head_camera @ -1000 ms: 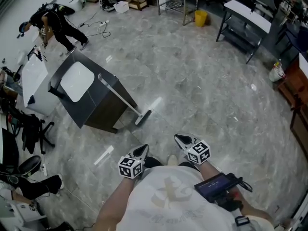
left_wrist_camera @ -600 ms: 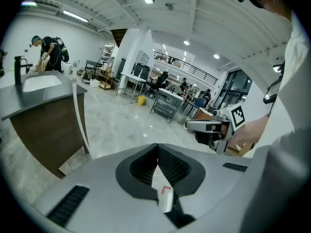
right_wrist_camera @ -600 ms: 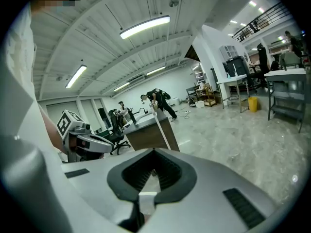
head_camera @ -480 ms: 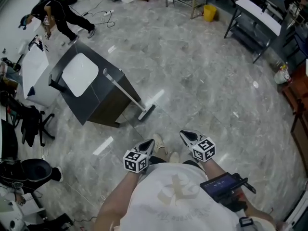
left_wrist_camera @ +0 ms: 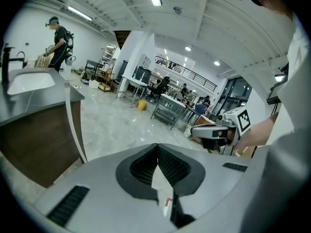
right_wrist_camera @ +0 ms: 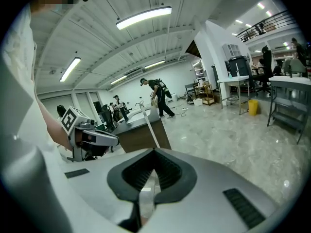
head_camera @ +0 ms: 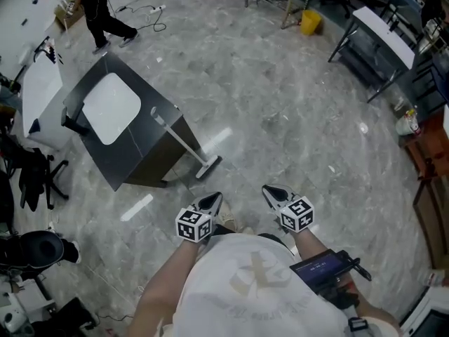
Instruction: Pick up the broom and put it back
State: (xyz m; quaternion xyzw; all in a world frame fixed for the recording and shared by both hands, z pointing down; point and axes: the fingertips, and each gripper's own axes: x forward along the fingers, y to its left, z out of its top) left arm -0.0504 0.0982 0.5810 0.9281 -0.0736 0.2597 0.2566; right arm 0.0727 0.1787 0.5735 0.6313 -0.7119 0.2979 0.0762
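Observation:
The broom (head_camera: 184, 144) leans its long pale handle against a dark cabinet (head_camera: 151, 146) with a white sink top; its head rests on the grey floor. The handle also shows as a thin pale bar in the left gripper view, broom (left_wrist_camera: 74, 125), and in the right gripper view, broom (right_wrist_camera: 150, 124). My left gripper (head_camera: 212, 201) is shut and empty, a short way before the broom head. My right gripper (head_camera: 269, 191) hangs beside it, also shut and empty. The left gripper (left_wrist_camera: 157, 147) and the right gripper (right_wrist_camera: 154, 152) each show pads that meet at the tip.
A person (head_camera: 95, 5) bends over at the far left. A white table (head_camera: 35, 93) and office chairs (head_camera: 31, 174) stand left of the cabinet. A yellow bin (head_camera: 309, 22) and black benches (head_camera: 372, 37) are at the back right. A tablet (head_camera: 321, 268) hangs at my waist.
Both grippers have moved forward across the floor towards the cabinet and broom, still shut. The person at the far left has shifted towards the top edge.

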